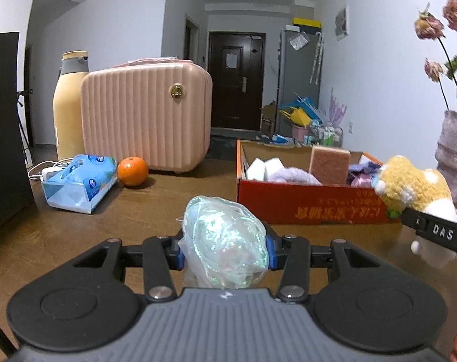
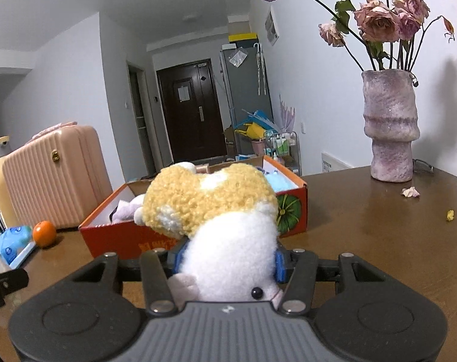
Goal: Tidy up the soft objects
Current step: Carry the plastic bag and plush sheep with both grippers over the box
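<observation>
My left gripper [image 1: 225, 252] is shut on a shiny iridescent bundle of crinkled film [image 1: 225, 241], held above the brown table in front of the red cardboard box [image 1: 307, 208]. My right gripper [image 2: 227, 261] is shut on a yellow and white plush toy [image 2: 216, 211], its blue pads pressing the white body. In the left wrist view the plush toy [image 1: 415, 190] hangs at the box's right end. The box [image 2: 123, 232] holds sponges, a purple fluffy piece and other soft items.
A pink ribbed case [image 1: 147, 117], a cream flask [image 1: 68, 102], a blue tissue pack [image 1: 80, 181] and an orange [image 1: 132, 171] stand at the left. A purple vase with dried roses [image 2: 390, 123] is at the right, crumbs [image 2: 455, 214] near it.
</observation>
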A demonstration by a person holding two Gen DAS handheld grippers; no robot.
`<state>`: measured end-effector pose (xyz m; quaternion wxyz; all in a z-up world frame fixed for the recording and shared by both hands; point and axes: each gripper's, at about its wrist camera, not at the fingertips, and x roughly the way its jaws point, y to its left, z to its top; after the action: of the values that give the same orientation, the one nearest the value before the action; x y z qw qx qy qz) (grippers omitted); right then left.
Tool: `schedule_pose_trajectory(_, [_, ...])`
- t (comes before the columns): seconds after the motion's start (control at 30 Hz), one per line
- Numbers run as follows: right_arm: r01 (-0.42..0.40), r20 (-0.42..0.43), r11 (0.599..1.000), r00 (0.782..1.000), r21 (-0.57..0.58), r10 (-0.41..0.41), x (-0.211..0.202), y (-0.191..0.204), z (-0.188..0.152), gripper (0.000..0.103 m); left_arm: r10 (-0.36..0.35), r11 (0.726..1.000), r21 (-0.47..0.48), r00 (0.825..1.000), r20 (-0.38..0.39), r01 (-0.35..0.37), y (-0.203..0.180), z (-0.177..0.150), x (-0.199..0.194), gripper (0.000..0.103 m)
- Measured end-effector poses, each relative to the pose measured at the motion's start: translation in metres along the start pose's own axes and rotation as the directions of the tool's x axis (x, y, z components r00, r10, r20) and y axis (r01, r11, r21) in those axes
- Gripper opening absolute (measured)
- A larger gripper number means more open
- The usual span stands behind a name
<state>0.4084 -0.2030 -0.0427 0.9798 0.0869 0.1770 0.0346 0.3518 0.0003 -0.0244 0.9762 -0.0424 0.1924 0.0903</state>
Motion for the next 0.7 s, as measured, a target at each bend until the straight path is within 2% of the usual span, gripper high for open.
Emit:
schedule_pose_trajectory(0.3, [0.025, 0.067, 1.000, 0.997, -0.006, -0.025, 0.021, -0.002, 0.012, 0.051, 0.045, 0.998, -0.038, 0.998, 0.032, -0.044, -0.007, 0.017, 0.021, 0.046])
schedule_pose_trajectory(0.7, [0.033, 0.139, 0.999, 0.990, 0.003, -0.033, 0.054, -0.006, 0.031, 0.052, 0.055, 0.996, -0.070, 0.996, 0.063, -0.051, -0.020, 0.037, 0.055, 0.046])
